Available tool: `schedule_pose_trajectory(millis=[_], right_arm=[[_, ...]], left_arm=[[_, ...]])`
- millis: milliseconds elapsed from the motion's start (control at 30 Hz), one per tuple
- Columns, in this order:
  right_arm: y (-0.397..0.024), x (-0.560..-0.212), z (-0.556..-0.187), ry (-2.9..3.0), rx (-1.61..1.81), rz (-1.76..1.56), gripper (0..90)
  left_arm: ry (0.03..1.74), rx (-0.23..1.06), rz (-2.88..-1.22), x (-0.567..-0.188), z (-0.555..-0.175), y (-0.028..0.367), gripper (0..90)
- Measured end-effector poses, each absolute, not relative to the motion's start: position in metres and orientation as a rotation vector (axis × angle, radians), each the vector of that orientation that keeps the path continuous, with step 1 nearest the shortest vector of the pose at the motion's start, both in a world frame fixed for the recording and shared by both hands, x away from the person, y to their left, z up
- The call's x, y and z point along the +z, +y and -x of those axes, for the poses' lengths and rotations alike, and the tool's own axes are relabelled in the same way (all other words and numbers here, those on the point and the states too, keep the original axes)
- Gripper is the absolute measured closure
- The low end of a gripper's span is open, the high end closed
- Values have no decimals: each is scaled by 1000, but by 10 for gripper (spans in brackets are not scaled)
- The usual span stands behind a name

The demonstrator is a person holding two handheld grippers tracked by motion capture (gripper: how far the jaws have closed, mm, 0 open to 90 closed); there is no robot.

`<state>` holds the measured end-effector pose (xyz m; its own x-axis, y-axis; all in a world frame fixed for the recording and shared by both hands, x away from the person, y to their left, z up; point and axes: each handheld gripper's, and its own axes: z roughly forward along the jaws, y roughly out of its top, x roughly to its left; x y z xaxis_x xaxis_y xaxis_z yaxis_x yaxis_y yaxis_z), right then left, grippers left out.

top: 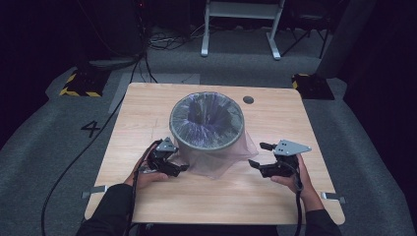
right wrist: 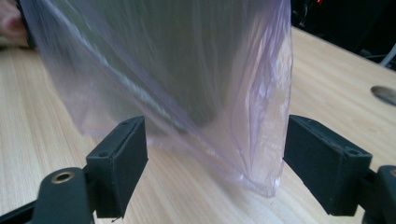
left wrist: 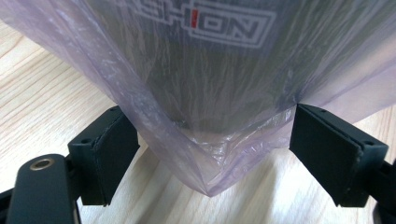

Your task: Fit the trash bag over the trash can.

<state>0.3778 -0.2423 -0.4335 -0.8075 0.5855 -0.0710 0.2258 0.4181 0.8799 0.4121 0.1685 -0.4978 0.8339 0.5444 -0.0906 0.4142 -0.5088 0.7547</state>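
Bin: a round grey waste bin (top: 206, 129) stands upright on the table, ahead of both grippers and between them; white lettering shows on its wall (left wrist: 212, 21) through the plastic in the left gripper view.
Liner: a thin, see-through purple bag (top: 216, 160) lines the bin, is folded over the rim and hangs loose down the outside, spreading onto the tabletop on the side facing the grippers.
Liner at left gripper: a drooping corner of the plastic (left wrist: 205, 163) hangs between the two jaws, its edges touching or nearly touching both pads.
Liner at right gripper: a fold of the bag (right wrist: 252, 116) hangs between the jaws, nearer the right-hand jaw; whether it touches that pad I cannot tell.
Left gripper: the left gripper (top: 178, 168), in the person's left hand (top: 143, 176), points at the bin's base with jaws spread wide, closed on nothing.
Right gripper: the right gripper (top: 260, 155), in the right hand (top: 290, 179), sits just beside the hanging plastic, jaws wide apart, gripping nothing.
Table: a light wooden table (top: 147, 108) with a small round hole (top: 248, 100) beyond the bin, on the right gripper's side.
Floor: grey carpet (top: 44, 137) around the table, with a number 4 (top: 91, 129) marked off to the left gripper's side.
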Motion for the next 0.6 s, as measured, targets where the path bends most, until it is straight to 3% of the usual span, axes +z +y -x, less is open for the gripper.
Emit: schedule_pose_trajectory(millis=[600], right_arm=[[-236,-378,-382,2225,1284,-639,234]], left_arm=[[663,274,-2244,-499,-415,138,160]])
